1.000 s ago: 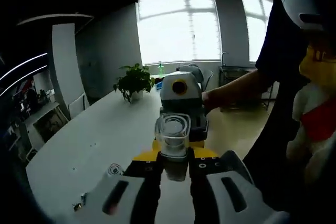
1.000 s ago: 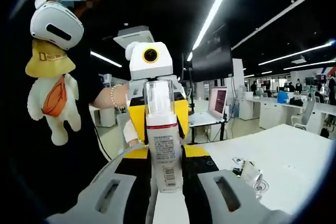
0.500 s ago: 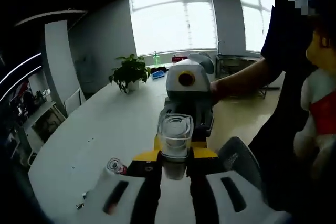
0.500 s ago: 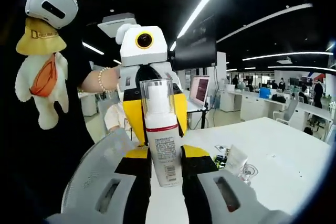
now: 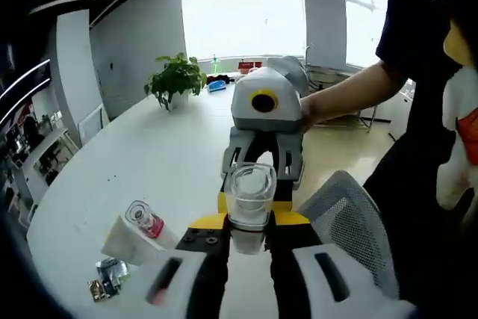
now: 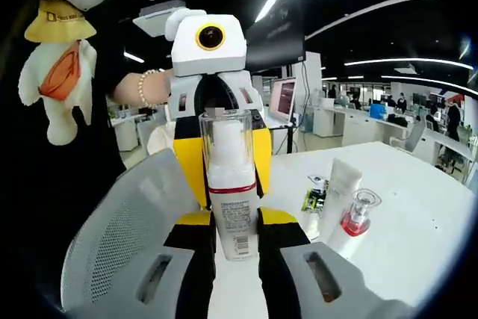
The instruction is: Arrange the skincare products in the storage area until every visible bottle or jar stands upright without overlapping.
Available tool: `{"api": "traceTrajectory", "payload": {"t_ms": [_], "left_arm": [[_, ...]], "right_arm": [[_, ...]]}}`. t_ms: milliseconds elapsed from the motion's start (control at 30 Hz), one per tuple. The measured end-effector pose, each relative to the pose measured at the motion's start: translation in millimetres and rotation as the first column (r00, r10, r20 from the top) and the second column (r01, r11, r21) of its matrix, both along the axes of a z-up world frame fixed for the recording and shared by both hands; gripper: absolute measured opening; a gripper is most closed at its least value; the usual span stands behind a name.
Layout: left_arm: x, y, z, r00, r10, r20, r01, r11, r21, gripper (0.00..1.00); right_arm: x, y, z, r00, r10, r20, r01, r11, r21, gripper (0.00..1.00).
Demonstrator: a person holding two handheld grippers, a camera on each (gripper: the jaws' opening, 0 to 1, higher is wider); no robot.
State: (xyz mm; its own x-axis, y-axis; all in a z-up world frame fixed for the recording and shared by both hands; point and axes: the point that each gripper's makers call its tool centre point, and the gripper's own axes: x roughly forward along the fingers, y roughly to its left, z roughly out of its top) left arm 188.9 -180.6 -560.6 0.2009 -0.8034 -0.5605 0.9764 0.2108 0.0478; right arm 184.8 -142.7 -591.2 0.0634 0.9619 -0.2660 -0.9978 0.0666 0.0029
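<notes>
In the left gripper view, the left tongs point(image 5: 248, 240) are closed on the pump bottle point(image 5: 249, 196), seen end-on here as a clear round cap; the right gripper view shows the same pump bottle point(image 6: 228, 184) side-on, standing upright with a clear cap, a red band and a white printed label, the right tongs point(image 6: 236, 243) clamped on its lower body. So both tongs grip the one bottle from opposite sides, held above the edge of the white bench point(image 5: 142, 177). Just beside the bottle, on the bench, lie a white tube point(image 6: 341, 188) and a small clear-capped bottle with a red neck point(image 6: 357, 212), touching or nearly touching each other; the left gripper view shows that small bottle point(image 5: 145, 219) tipped against the white tube point(image 5: 123, 240), with small flat sachets point(image 5: 104, 280) near them at the bench edge. The right gripper view shows a green sachet point(image 6: 314, 199) beside the tube. A grey mesh chair back point(image 5: 351, 222) stands close to the bottle on the person's side. A plush toy point(image 6: 58, 72) hangs from the person's dark clothing. Farther off, the left gripper view has a potted plant point(image 5: 174, 80) at the far end of the bench before bright windows; the right gripper view instead shows a laptop point(image 6: 284, 106) and rows of office desks.
</notes>
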Motion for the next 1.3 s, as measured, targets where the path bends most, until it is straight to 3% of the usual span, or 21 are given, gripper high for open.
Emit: {"api": "traceTrajectory", "payload": {"t_ms": [367, 633, 1000, 1300], "left_arm": [[12.1, 10, -52.1, 0.998, 0.031, -0.060, -0.029, 0.999, 0.039, 0.21], [18.7, 12, -84.0, 0.997, 0.018, -0.070, -0.015, 0.999, 0.049, 0.21], [27.3, 14, -115.7, 0.992, 0.040, -0.116, -0.036, 0.999, 0.036, 0.20], [38.1, 14, -131.5, 0.992, 0.046, -0.120, -0.039, 0.998, 0.056, 0.19]], "right_arm": [[9, 6, -49.5, 0.999, -0.003, -0.034, 0.000, 0.998, -0.065, 0.20], [15, 7, -83.2, 0.999, -0.016, -0.035, 0.011, 0.990, -0.144, 0.20], [25, 7, -118.0, 0.998, -0.031, -0.056, 0.019, 0.977, -0.211, 0.20], [34, 7, -132.6, 0.998, -0.026, -0.058, 0.011, 0.971, -0.240, 0.20]]}}
